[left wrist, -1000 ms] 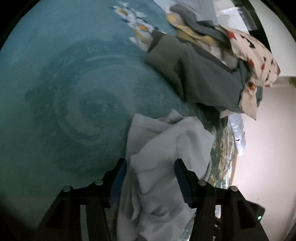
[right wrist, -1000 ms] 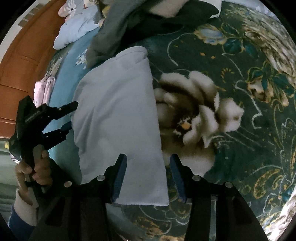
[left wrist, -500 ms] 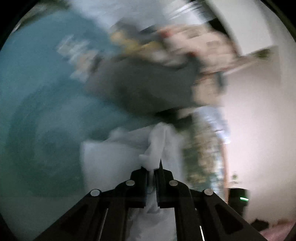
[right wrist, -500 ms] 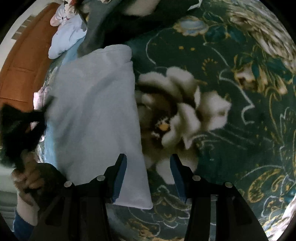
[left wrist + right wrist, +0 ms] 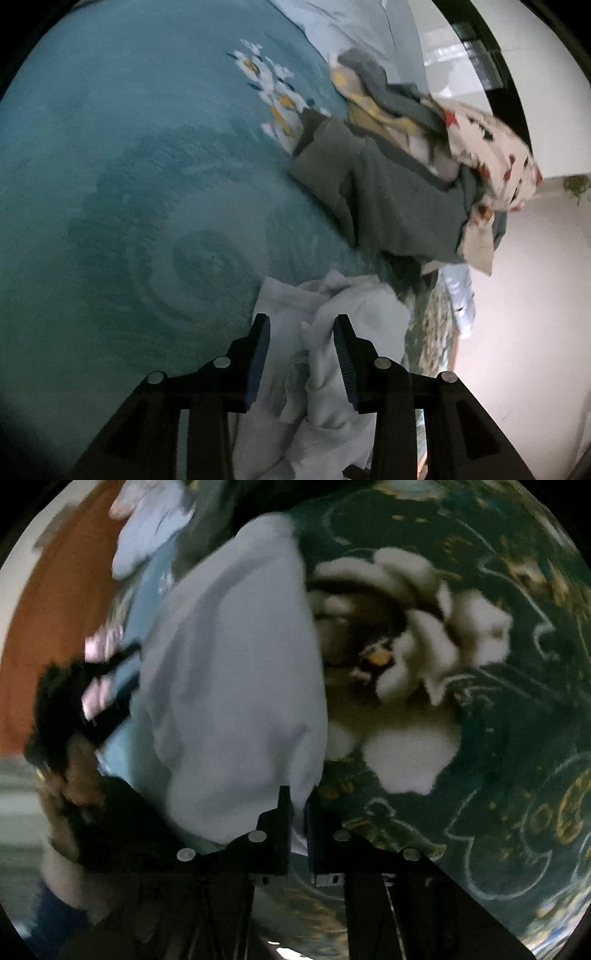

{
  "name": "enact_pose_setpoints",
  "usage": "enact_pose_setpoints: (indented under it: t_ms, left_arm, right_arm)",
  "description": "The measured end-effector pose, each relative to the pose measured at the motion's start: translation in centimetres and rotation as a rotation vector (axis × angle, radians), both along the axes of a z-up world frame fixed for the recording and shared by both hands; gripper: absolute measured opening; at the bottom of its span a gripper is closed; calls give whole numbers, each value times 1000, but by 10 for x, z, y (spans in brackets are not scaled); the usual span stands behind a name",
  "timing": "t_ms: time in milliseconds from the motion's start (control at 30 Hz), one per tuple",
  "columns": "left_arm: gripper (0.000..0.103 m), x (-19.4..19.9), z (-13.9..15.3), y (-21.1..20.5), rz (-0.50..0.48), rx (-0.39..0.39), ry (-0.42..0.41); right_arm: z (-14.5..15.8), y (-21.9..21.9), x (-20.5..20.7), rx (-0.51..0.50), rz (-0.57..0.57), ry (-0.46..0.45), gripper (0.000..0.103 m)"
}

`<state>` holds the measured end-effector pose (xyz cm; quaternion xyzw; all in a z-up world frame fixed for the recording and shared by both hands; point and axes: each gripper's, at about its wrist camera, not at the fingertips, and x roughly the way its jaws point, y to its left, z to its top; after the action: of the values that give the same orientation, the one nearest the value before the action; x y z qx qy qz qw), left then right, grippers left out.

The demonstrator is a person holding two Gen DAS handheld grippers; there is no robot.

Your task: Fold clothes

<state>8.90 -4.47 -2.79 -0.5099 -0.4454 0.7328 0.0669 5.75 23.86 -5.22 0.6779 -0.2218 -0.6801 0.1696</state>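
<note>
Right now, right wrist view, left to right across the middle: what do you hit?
Wooden panel → left tool → pale garment → white flower print on the dark green bedspread.

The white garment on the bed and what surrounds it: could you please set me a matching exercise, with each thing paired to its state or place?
Things:
1. right hand-held gripper
2. left hand-held gripper
3. grey garment
4. white flower pattern

States or places:
A. on the dark green blanket, beside the white garment
B. jaws apart, crumpled white cloth between them
C. in the heap at the far side of the bed
D. shut on the white garment's near corner

Pairs: 1-D, 2-B, 3-C, 4-A
</note>
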Motion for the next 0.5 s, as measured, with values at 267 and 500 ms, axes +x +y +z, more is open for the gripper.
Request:
enact_pose_setpoints:
  t_ms: [267, 500]
  left_arm:
    - [63, -9, 5, 19, -68, 61, 21]
    - [65, -28, -8, 43, -160, -4, -56]
  right_arm:
    - [58, 96, -100, 283, -16, 186, 5]
    - [42, 136, -91, 179, -181, 153, 22]
